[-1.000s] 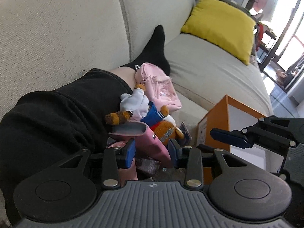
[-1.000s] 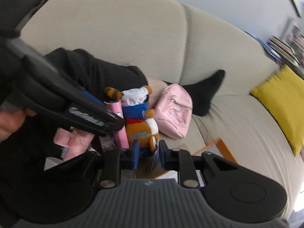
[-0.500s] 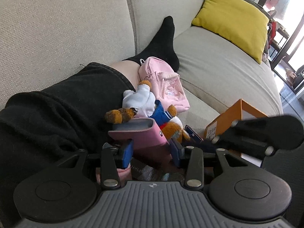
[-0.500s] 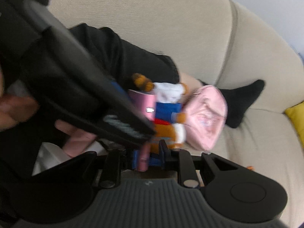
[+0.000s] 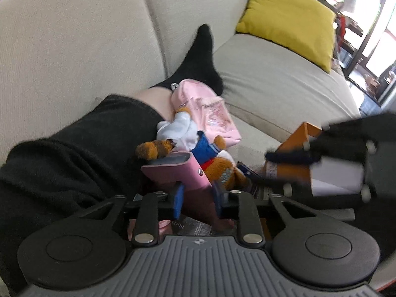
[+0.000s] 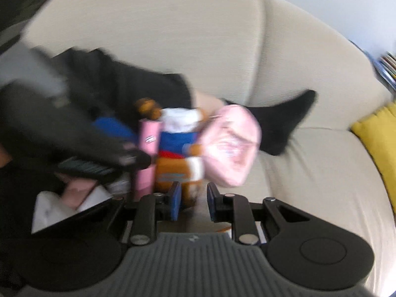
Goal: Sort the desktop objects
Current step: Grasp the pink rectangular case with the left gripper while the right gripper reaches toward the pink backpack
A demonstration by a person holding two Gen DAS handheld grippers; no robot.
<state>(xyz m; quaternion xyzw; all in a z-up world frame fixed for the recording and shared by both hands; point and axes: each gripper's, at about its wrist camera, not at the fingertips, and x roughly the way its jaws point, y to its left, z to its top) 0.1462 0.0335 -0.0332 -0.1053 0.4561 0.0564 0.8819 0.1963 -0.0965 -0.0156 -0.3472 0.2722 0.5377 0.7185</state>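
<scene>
1. Sofa (image 5: 74, 49): beige, fills the background of both wrist views. A yellow cushion (image 5: 287, 19) rests at its far end.
2. Person: a leg in dark trousers (image 5: 74, 153) and a black sock (image 5: 200, 57) lies along the seat, beside the pile of objects.
3. Orange box (image 5: 292, 146): sits on the seat edge at the right of the left wrist view, partly hidden by the blurred right gripper (image 5: 292, 159) in front of it.
4. Pink pouch (image 5: 210, 109): lies on the seat against the leg, touching the stuffed toy.
5. Stuffed toy (image 5: 195, 143): brown, in white and blue clothes, lying between the pouch and the pink case.
6. Pink case (image 5: 175, 170): an open-topped holder with a snap button, standing tilted, just beside the toy.
7. Left gripper (image 5: 196, 198): its jaws are closing, with the lower part of the pink case between the blue pads. The pads appear to touch both sides of the case.
8. Right gripper, own view (image 6: 191, 199): jaws set narrow. The toy's lower end sits at or just beyond the gap; blur prevents telling whether the pads touch it.
</scene>
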